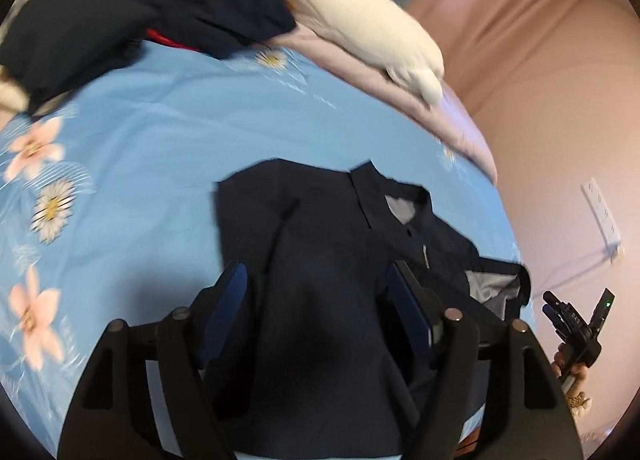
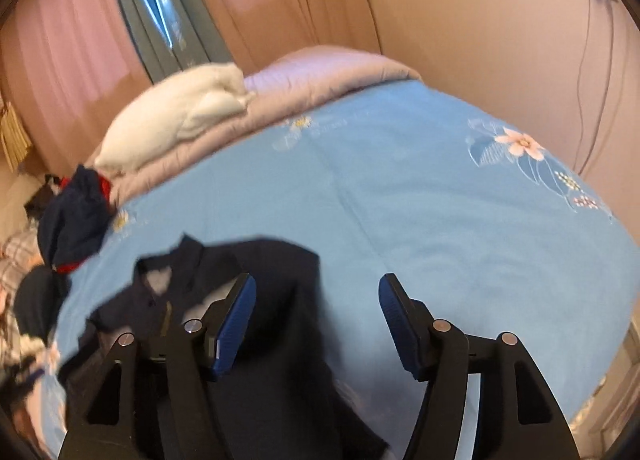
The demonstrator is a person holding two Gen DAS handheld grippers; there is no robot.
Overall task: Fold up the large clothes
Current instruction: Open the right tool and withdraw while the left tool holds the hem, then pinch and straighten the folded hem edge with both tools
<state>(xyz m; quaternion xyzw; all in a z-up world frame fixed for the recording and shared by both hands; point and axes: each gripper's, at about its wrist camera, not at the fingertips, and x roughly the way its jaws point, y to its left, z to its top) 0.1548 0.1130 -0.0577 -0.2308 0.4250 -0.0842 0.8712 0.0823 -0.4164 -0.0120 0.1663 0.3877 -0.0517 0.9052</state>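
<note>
A dark navy shirt (image 1: 320,260) lies on the bed (image 1: 180,132), partly folded, its collar (image 1: 384,196) toward the lilac quilt (image 1: 452,128) and one side already turned in over the body. Taking the shirt as landmark: the left hand-held gripper (image 1: 316,292) hangs just above its lower body, jaws apart, with cloth seen between them but not pinched. The right hand-held gripper (image 2: 316,320) hangs at the shirt's edge, jaws also apart, one finger over the dark cloth and the other over bare blue sheet. A heap of other dark clothes (image 1: 140,16) sits well beyond the collar.

The shirt looks light, thin and limp, likely to sag and slide when lifted. I would grip the hem corners or shoulder seams, where doubled fabric gives firmer purchase.
</note>
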